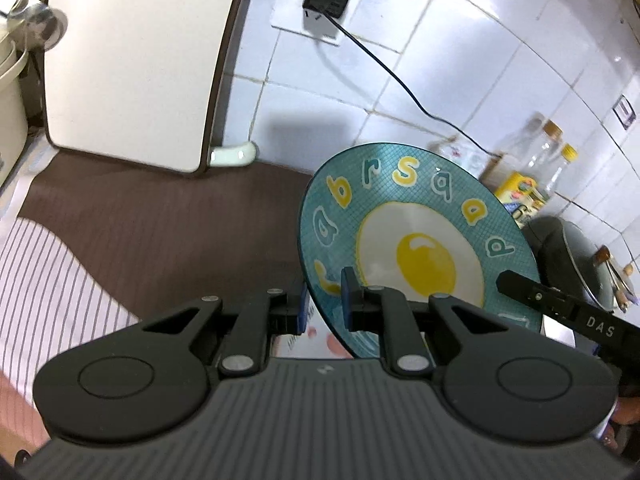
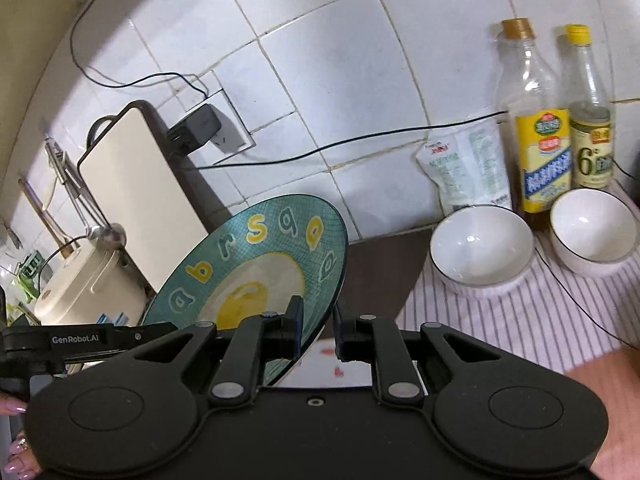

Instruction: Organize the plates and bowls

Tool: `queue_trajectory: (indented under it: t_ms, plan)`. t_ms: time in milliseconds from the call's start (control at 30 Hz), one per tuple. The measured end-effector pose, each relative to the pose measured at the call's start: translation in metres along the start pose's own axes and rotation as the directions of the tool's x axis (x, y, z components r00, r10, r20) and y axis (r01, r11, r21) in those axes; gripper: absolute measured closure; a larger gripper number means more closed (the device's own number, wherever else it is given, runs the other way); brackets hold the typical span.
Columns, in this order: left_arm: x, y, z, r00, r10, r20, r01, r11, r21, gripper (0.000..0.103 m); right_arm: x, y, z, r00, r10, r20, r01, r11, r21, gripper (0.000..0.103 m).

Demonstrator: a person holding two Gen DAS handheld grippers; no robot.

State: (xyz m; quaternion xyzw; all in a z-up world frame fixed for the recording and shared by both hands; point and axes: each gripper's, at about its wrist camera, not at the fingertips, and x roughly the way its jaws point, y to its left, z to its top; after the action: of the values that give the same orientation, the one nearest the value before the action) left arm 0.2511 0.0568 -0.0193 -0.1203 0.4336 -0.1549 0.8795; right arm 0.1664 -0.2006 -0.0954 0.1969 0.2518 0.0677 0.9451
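at the far left of the counter a cream cutting board (image 2: 138, 196) leans on the tiled wall beside a rice cooker (image 2: 86, 288), with brown mat (image 1: 168, 232) and a striped cloth (image 1: 52, 280) spread below. moving right, the left gripper (image 1: 326, 308) pinches the lower left rim of the teal egg plate (image 1: 416, 240), one pad on the face and one behind it. the plate is off the counter, tilted steeply with its face toward the cameras, held between both tools. the right gripper (image 2: 318, 330) sits at the opposite lower edge; the rim lies against its left pad, but a gap shows toward the other pad, so i cannot tell whether it truly clamps. both tools point forward at the wall, close together and roughly level. further right, two white bowls (image 2: 482, 246) and (image 2: 592, 230) stand side by side on the striped cloth in front of two bottles (image 2: 536, 120). judging by that, the plate lies just left of the bowls, and the right gripper is the nearer one to them.
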Motion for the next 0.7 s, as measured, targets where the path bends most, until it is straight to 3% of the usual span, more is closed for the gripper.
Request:
queue_trajectory:
  t_ms: [300, 700]
  plan:
    - [-0.004, -0.007, -0.038, 0.996, 0.005, -0.084, -0.004, 1.0, 0.011, 0.088, -0.026, -0.013, -0.041, 0.999, -0.011, -0.045, 0.015, 0.998, 0.068, 0.083]
    - [0.023, 0.002, -0.07, 0.978, 0.033, -0.208, -0.034, 0.999, -0.003, 0.087, -0.012, -0.03, -0.081, 0.991, -0.044, -0.129, 0.06, 0.991, 0.123, 0.083]
